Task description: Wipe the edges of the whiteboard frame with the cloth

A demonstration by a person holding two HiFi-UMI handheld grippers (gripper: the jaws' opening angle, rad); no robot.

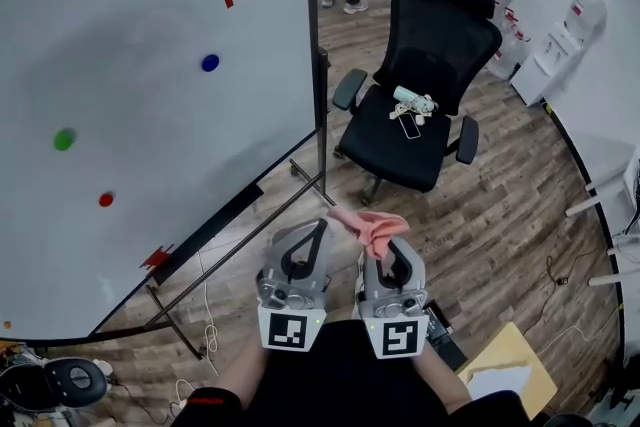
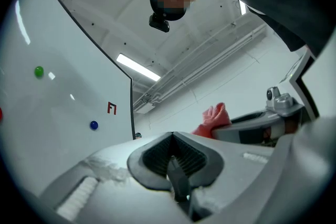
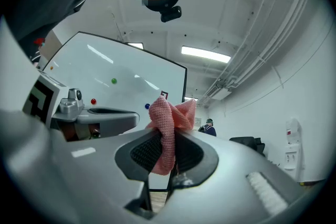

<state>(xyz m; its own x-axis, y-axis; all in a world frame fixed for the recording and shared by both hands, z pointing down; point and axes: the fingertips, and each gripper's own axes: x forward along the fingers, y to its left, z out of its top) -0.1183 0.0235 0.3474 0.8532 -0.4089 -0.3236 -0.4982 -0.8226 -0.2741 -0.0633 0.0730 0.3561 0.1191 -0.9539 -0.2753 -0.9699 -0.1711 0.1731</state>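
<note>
Right gripper [image 3: 169, 150], nearest, pinched a pink cloth [image 3: 167, 120] between its jaws. Left gripper [image 2: 173, 157], just beside it, had its jaws pressed together, holding nothing. Both hung near the whiteboard's [image 1: 130, 65] lower right corner, apart from its dark frame [image 1: 313, 35].

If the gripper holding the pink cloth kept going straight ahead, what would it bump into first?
Probably the whiteboard's right edge, straight ahead of the right gripper in its own view, though depth is unclear. The black chair sits off to the side.
</note>
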